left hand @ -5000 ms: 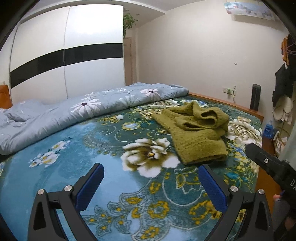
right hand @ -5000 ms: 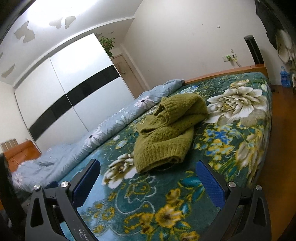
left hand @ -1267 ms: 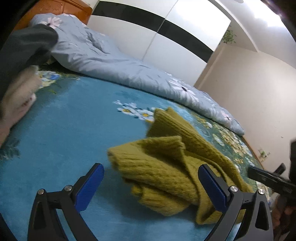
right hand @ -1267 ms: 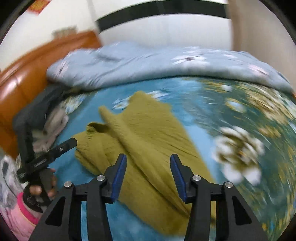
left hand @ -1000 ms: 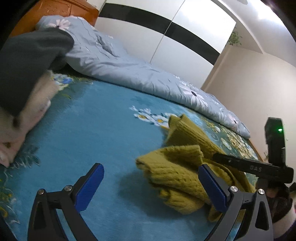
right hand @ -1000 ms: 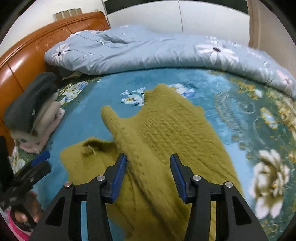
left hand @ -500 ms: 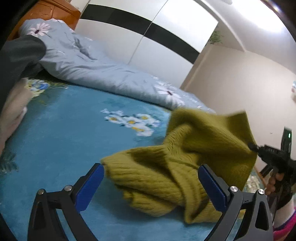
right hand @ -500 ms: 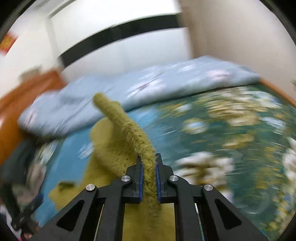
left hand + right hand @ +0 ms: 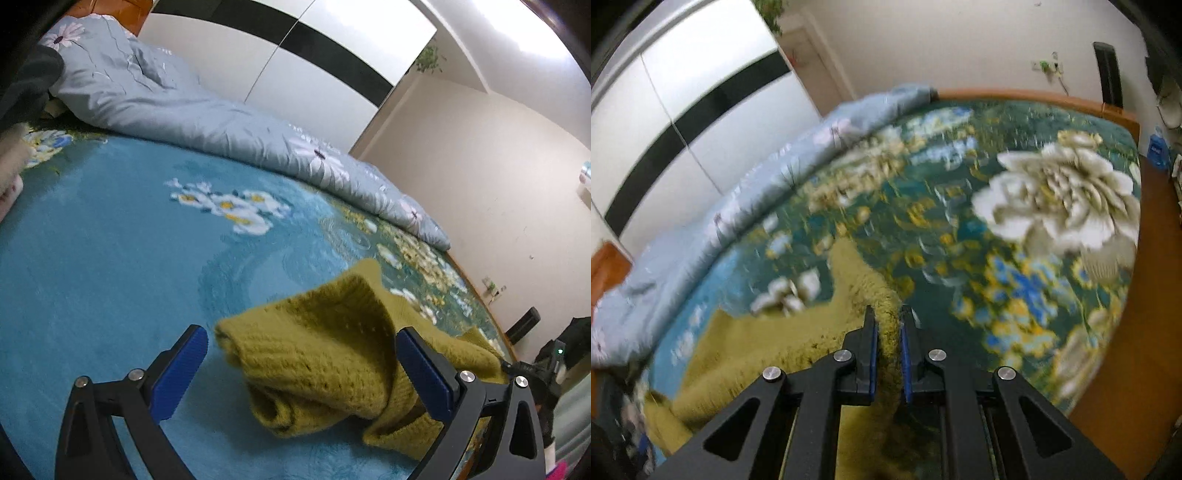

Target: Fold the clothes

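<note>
Olive sweater (image 9: pixel 849 295) now lower, still pinched in right gripper (image 9: pixel 887 339) jaws; left gripper (image 9: pixel 299 369) jaws wide, empty.

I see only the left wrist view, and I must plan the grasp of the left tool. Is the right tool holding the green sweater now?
Observer: Yes. The right tool is shut on a thick edge of the sweater.
Operator: Where does the rest lie from there?
Observer: It spreads to that tool's left, toward the blue duvet.
Operator: And on its right side?
Observer: Only the floral bedspread shows there, no sweater.
</note>
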A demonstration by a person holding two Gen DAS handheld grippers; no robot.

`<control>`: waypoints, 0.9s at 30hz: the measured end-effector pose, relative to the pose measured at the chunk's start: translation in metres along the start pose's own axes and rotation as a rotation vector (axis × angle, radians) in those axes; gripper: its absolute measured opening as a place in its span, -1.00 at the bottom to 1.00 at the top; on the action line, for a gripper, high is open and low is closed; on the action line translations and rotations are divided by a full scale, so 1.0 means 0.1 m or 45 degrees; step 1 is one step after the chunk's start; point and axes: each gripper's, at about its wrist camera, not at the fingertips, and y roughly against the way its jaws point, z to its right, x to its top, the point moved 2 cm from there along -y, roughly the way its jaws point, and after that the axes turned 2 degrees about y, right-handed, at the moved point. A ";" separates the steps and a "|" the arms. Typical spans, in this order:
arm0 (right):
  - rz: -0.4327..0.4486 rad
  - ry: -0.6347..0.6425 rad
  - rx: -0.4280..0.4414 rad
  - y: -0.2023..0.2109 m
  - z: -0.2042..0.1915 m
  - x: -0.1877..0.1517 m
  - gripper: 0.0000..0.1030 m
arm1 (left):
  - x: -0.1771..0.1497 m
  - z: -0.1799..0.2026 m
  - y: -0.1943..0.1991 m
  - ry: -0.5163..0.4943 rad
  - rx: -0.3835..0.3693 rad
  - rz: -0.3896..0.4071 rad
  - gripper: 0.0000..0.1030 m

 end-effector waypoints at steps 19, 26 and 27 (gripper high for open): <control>0.173 0.262 -0.023 0.50 -0.38 -0.04 -0.74 | -0.41 -0.24 -0.40 0.137 0.045 -0.243 1.00; 0.115 0.430 0.102 0.32 -0.98 -0.17 -0.54 | -0.42 -0.30 -0.33 0.171 -0.028 -0.218 1.00; 0.103 0.457 0.121 0.28 -1.07 -0.20 -0.46 | -0.40 -0.31 -0.31 0.181 -0.032 -0.232 1.00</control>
